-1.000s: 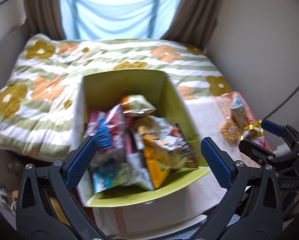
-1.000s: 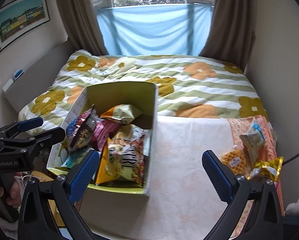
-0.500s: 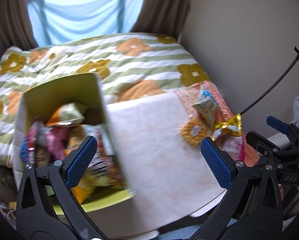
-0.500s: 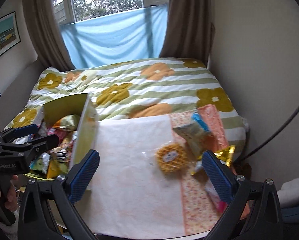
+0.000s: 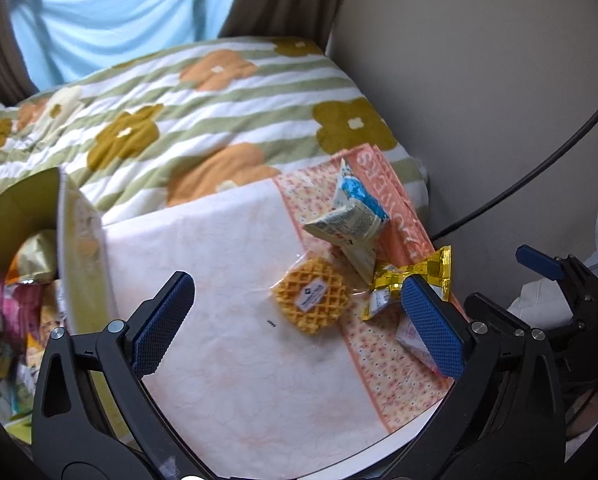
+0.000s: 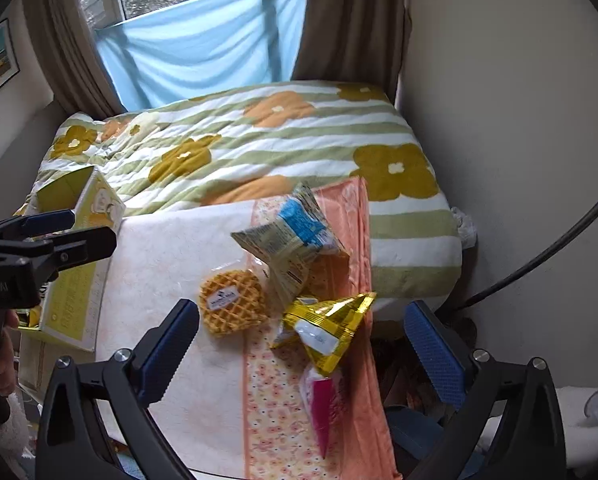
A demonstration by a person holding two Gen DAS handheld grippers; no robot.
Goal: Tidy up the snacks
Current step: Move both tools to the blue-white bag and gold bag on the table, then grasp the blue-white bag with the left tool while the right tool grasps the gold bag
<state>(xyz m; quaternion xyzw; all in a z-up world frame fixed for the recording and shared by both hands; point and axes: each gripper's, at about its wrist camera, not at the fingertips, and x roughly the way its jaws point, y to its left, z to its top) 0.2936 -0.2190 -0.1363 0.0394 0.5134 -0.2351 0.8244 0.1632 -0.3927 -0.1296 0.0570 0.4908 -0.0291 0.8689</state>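
While both the left gripper (image 5: 297, 324) and right gripper (image 6: 303, 354) are held wide and empty, the waffle pack (image 6: 233, 307) lies at 10 o'clock of the gold packet (image 6: 327, 330); adjacent wrappers may be pinched together if closure is misaligned.

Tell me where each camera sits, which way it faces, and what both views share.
Left wrist: rides the left gripper, looking down its open blue-padded fingers at the loose snacks; the right gripper shows at the right edge.
Right wrist: rides the right gripper, open, facing the same snacks; the left gripper and a hand show at left.
Shared: waffle, gold packet, blue-and-white packet, yellow-green box, floral blanket.
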